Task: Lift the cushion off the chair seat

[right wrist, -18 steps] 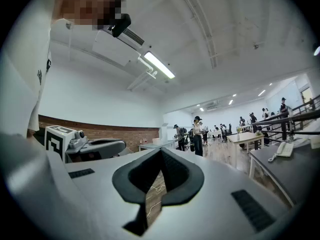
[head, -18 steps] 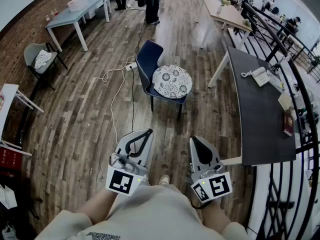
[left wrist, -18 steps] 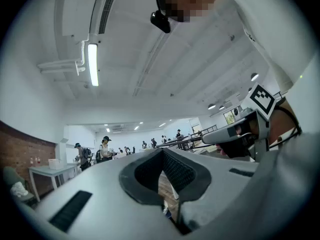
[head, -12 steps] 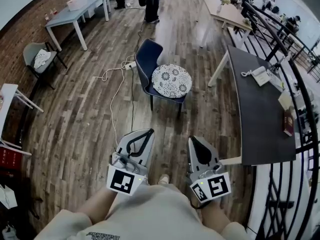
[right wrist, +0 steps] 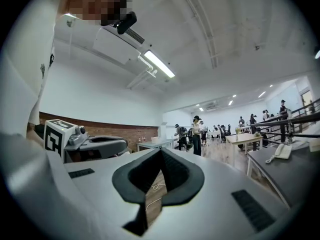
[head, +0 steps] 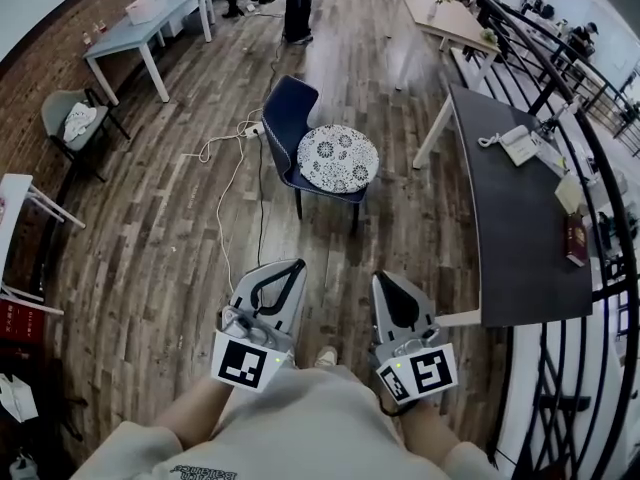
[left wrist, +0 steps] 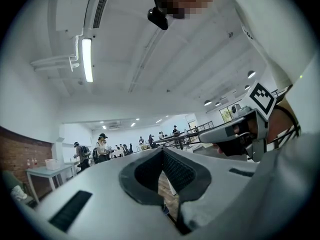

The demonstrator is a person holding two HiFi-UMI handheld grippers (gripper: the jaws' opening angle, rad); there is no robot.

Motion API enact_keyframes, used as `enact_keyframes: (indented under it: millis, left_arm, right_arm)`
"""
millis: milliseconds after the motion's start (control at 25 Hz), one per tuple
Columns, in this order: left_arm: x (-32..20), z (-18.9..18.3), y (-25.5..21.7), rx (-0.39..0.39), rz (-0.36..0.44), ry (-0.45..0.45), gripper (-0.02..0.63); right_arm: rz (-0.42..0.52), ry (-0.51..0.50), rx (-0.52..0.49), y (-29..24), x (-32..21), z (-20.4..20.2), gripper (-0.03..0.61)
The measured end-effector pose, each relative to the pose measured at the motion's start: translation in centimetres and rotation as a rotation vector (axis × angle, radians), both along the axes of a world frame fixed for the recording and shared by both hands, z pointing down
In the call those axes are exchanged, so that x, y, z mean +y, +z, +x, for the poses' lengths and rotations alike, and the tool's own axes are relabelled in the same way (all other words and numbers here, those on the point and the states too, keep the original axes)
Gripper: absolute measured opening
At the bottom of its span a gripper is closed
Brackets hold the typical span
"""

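Sitting flat on the seat of the navy chair (head: 292, 118), out on the wooden floor and well ahead of both grippers: the round cushion (head: 337, 158), white with a dark floral print, covering most of the seat. Looks thin, soft and light, so likely to sag and fold on the way up rather than rise as a stiff disc. Not fragile. Probably not slippery either, though hard to judge the fabric from this far off. Best pinched at the near rim, close over the seat's front edge, with one jaw slid underneath. Better still with a second pinch on the opposite rim, to stop the droop. Worth checking for a tie to the chair back; none visible.

Left gripper (head: 292, 266) and right gripper (head: 384, 278): held low and level close to the body, fingers of each pressed together at the tips with nothing between them, nowhere near the cushion yet.

Counting, biggest first:
- one dark desk (head: 505, 238) at the right
- one pale blue table (head: 140, 30) by the brick wall
- one wooden table (head: 440, 10) further back
- two chairs, the navy one and a grey chair (head: 62, 108) at the left with something white on it
- one cushion
- two grippers
- one white cable (head: 231, 186) trailing over the floor left of the navy chair
- one telephone (head: 520, 145) on the desk
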State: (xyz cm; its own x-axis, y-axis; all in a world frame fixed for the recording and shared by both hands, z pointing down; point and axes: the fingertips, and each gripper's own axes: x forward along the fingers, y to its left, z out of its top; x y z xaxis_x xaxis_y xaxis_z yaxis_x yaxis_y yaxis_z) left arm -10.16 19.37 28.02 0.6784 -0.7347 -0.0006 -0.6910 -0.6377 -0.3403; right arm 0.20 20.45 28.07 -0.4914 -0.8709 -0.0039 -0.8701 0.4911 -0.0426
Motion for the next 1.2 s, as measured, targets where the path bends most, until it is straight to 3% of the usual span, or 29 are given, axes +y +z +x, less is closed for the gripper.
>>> enact_keyframes:
  millis: [400,880,1200]
  left_arm:
    - [-0.4,2.6,0.9,-0.021,-0.017,-0.011,0.004]
    - [-0.2,5.9,1.1,-0.033,-0.017,-0.015,0.004]
    - [-2.9,6.7,1.6,0.004,-0.006,-0.044,0.005]
  right_arm:
    - [-0.017,-0.003,0.020,1.2,-0.2,2.7,0.001]
    - [0.027,-0.003,0.014,0.4,-1.3,5.9,0.002]
    - [0.044,-0.010,0.026,1.1,-3.8,7.2,0.001]
